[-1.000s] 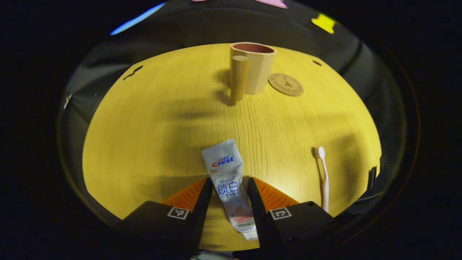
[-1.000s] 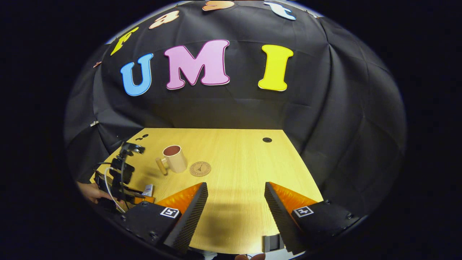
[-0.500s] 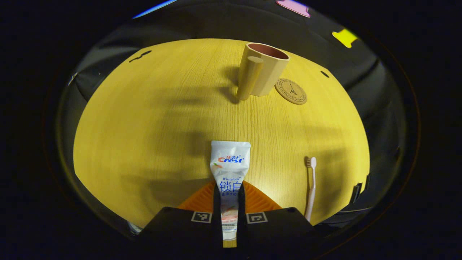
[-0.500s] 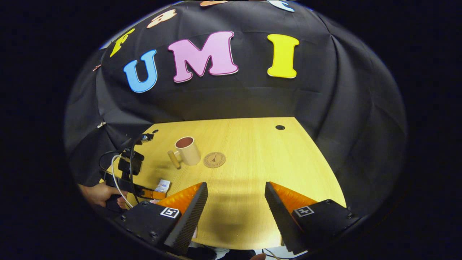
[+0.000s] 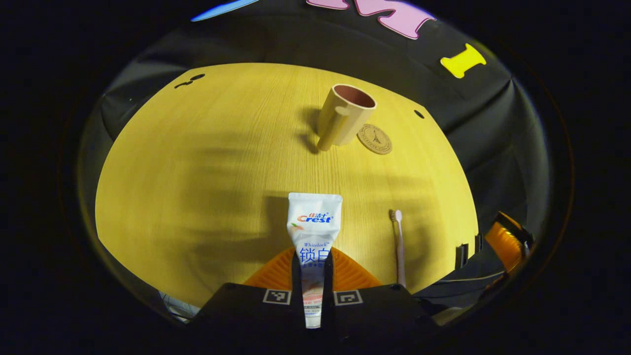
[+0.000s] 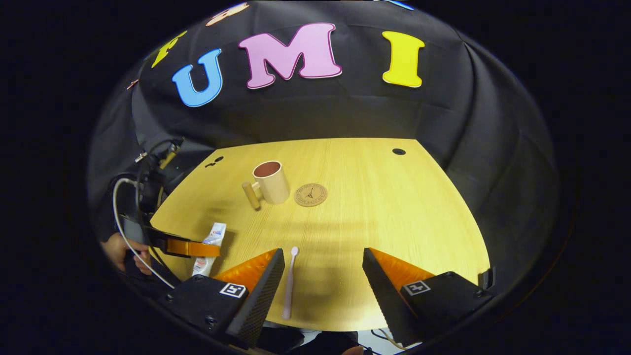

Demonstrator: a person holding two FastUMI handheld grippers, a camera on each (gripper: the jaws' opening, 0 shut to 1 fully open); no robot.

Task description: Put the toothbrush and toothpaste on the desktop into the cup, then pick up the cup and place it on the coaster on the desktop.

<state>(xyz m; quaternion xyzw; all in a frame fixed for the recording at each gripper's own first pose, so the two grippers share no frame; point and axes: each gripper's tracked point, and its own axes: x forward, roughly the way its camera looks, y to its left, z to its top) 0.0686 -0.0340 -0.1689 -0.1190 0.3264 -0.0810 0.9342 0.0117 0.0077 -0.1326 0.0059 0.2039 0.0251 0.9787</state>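
Yellow wooden tabletop (image 6: 374,207) carries a beige cup (image 6: 272,182) beside a round cork coaster (image 6: 310,195). Left gripper (image 5: 312,271) clamps the white toothpaste tube (image 5: 313,224); right gripper (image 6: 323,276) gapes above the pink toothbrush (image 6: 289,283).

Black gripper bodies (image 6: 207,301), square markers

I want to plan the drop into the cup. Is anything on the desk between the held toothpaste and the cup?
Nothing visible: bare desktop lies between the toothpaste, clamped in the left gripper, and the cup. The toothbrush lies off to one side, the coaster beside the cup.
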